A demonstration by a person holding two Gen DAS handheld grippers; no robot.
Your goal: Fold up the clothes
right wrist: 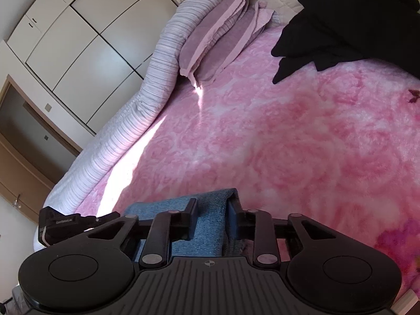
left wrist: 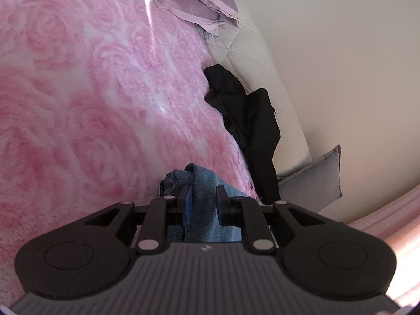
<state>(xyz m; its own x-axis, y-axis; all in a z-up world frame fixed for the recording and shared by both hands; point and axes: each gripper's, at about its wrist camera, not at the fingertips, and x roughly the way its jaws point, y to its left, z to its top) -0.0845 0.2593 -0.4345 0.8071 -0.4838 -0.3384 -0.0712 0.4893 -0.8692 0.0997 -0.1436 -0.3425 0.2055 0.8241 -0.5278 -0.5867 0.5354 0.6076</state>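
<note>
A blue knit garment (left wrist: 204, 204) sits between the fingers of my left gripper (left wrist: 203, 197), which is shut on it above the pink rose-patterned blanket (left wrist: 92, 92). My right gripper (right wrist: 212, 210) is shut on another part of the same blue garment (right wrist: 207, 228), its edge sticking out past the fingers. A black garment (left wrist: 249, 120) lies crumpled at the blanket's right edge; it also shows in the right wrist view (right wrist: 341, 21) at the top right. The other gripper's black body (right wrist: 63, 225) shows at the lower left of the right wrist view.
Purple pillows (right wrist: 218, 39) and a rolled striped quilt (right wrist: 147, 84) lie at the bed's head. A beige quilted headboard (left wrist: 249, 60) and a grey cushion (left wrist: 315, 176) stand by the wall. White wardrobe doors (right wrist: 78, 39) stand beyond the bed.
</note>
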